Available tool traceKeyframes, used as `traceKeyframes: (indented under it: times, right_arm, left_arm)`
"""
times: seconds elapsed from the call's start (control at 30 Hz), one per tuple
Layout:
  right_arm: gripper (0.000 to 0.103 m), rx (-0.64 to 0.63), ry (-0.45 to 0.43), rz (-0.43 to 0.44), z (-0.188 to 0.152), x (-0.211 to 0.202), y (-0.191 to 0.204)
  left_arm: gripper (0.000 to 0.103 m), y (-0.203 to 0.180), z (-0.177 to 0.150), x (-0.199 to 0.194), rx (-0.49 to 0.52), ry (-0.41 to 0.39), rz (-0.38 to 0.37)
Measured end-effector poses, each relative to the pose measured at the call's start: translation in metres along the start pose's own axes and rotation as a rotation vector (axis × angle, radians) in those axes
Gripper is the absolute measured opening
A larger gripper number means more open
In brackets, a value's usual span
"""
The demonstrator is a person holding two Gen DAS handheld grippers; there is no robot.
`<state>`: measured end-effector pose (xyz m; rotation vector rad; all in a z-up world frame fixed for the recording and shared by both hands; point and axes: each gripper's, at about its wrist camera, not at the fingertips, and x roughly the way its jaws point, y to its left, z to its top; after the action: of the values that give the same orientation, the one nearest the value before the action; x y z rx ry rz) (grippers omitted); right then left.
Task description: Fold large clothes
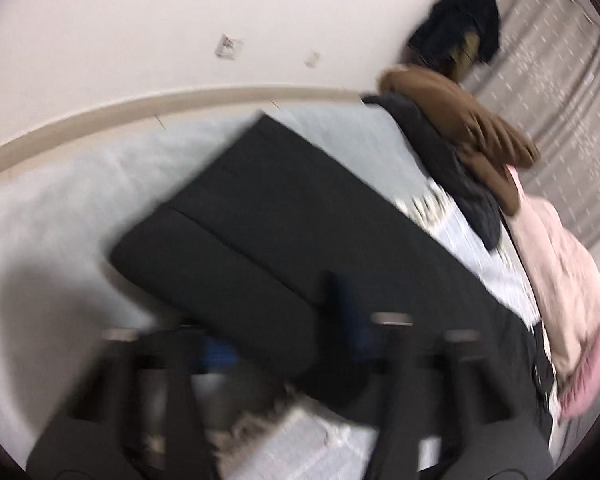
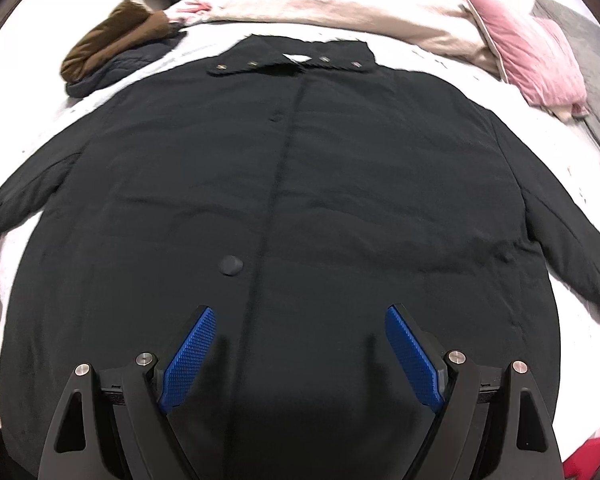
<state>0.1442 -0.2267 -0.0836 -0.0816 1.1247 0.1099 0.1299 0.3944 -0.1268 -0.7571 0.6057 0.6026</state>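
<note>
Filling the right view alone, whole black coat [image 2: 340, 180] under released right jaws; left jaws clenched on sleeve [image 1: 240, 220].

The left wrist view is smeared by motion: the left hand-held gripper [image 1: 284, 344] is a dark blur (its blue pads barely show), so its grip on the coat [image 1: 284, 216] sleeve end cannot be read. In the right wrist view the coat's hem is cut off at the bottom edge, and its left cuff runs off the picture's left edge.
</note>
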Motion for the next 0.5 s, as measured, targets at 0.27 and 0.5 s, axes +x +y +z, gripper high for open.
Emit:
traceKeyframes:
  times: [0.27, 0.5]
  right_arm:
    - [0.088, 0.035, 0.021, -0.039, -0.007, 0.004, -0.034]
    - [0.088, 0.063, -0.002, -0.024, -0.008, -0.006, -0.043]
  left_arm:
    - [0.013, -0.057, 0.025, -0.051, 0.108, -0.194, -0.081]
    - [0.013, -0.138, 0.024, -0.103, 0.281, -0.268, -0.231]
